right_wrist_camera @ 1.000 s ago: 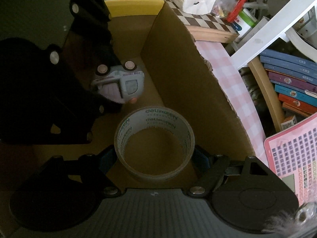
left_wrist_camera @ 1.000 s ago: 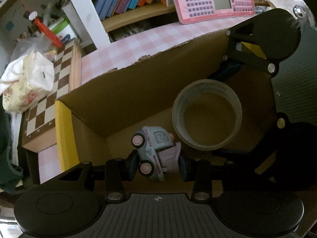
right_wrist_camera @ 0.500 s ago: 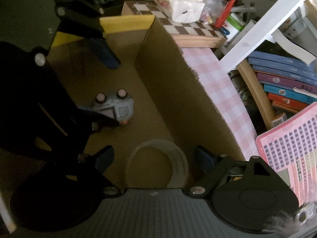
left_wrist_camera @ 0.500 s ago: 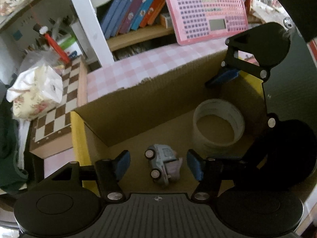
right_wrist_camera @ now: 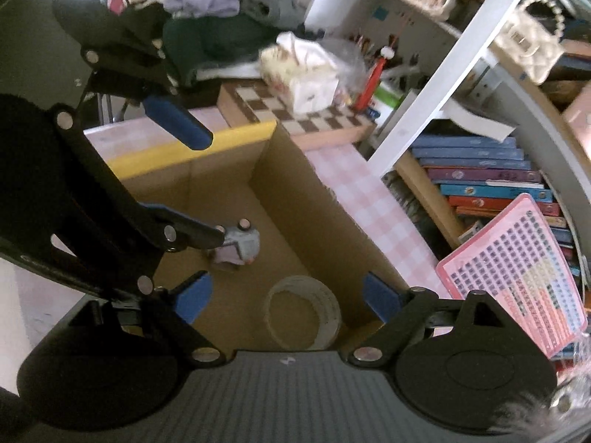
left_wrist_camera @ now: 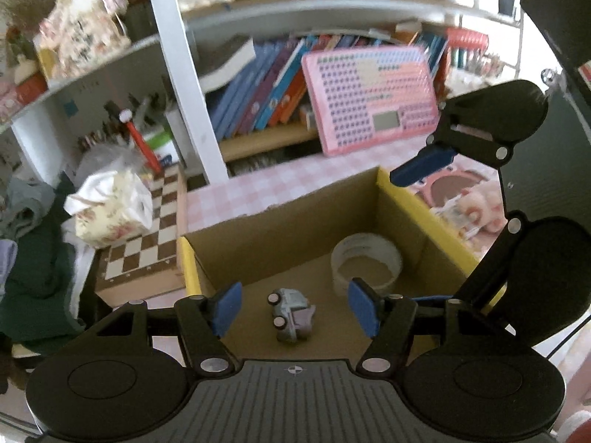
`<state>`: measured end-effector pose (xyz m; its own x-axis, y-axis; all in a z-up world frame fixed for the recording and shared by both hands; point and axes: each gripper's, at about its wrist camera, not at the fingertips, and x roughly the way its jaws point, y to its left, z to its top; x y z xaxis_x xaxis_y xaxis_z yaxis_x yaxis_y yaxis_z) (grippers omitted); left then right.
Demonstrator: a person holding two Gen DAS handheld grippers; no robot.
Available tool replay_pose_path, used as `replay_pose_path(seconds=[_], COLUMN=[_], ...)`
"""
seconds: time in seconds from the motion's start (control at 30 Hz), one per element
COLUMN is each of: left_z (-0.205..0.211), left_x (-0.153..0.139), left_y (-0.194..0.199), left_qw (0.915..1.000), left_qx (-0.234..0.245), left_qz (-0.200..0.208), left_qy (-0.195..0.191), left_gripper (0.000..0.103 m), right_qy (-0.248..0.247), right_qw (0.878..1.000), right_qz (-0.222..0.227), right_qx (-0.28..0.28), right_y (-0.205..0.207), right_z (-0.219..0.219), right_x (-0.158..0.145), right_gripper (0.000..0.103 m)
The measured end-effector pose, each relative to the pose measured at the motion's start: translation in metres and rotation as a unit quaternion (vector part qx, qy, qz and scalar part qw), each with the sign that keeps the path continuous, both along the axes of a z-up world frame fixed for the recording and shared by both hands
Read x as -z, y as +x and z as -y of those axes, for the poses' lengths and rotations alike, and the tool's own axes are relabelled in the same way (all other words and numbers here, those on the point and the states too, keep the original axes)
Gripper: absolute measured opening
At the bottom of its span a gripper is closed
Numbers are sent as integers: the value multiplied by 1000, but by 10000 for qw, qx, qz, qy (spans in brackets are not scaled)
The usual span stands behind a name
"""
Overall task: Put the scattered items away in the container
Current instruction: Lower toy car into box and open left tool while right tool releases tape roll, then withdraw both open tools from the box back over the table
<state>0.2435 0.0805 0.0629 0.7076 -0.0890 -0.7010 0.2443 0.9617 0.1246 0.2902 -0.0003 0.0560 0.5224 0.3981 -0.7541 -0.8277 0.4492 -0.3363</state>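
An open cardboard box (left_wrist_camera: 280, 229) with yellow-taped rims stands on a pink checked tablecloth. On its floor lie a small pale blue and lilac toy car (left_wrist_camera: 291, 313) and a roll of tape (left_wrist_camera: 365, 262). My left gripper (left_wrist_camera: 294, 306) hovers above the car, open, its blue pads well clear of it. Above the tape roll (right_wrist_camera: 303, 312) my right gripper (right_wrist_camera: 288, 297) hangs open, holding nothing. From the right wrist view the car (right_wrist_camera: 240, 247) lies beside the box wall (right_wrist_camera: 325, 229), partly behind a finger of the left gripper (right_wrist_camera: 188, 179).
A chessboard box (left_wrist_camera: 147, 236) with a floral tissue pack (left_wrist_camera: 110, 206) on it sits left of the carton. Behind are a white shelf post (left_wrist_camera: 184, 85), books and a pink toy keyboard (left_wrist_camera: 369, 99). Pink toys (left_wrist_camera: 476, 199) lie to the right, dark clothing (left_wrist_camera: 33, 269) far left.
Both grippers opened, letting go of the toy car and the tape roll, then rose up and back out of the box. The two items stay on the box floor.
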Motion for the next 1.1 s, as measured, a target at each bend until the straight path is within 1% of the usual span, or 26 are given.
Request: replay_pose_path(seconds=[0.07, 0.13, 0.2, 0.37, 0.43, 0.57, 0.87, 1.1], left_z=[0, 0, -2, -1, -1, 2, 6, 11], left_x=[-6, -11, -14, -19, -21, -22, -16, -1], left_y=[-13, -26, -38, -68, -80, -102, -139, -165], left_qw=[9999, 9998, 9996, 9990, 9987, 9981, 9973, 9975], left_qx=[15, 26, 21, -49, -30, -2, -31, -113], left_qz=[101, 194, 257, 366, 422, 526, 484, 323], left_qy=[-41, -88, -141, -246, -270, -308, -546, -612], left_gripper=[67, 75, 75, 76, 79, 80, 81, 83], right_qy=[79, 150, 258, 502, 573, 670, 837, 1105], right_qw=[10000, 9997, 9992, 9969, 9959, 9937, 9886, 9781], right_qz=[23, 87, 171, 209, 190, 193, -25, -370], right_qx=[54, 141, 247, 560, 680, 879, 1255, 1726], right_y=[-11, -22, -35, -60, -69, -87, -125, -150], right_z=[5, 11, 18, 37, 44, 55, 74, 92], right_x=[-6, -11, -15, -21, -22, -22, -13, 3], right_gripper=[90, 90, 90, 90, 90, 90, 91, 92])
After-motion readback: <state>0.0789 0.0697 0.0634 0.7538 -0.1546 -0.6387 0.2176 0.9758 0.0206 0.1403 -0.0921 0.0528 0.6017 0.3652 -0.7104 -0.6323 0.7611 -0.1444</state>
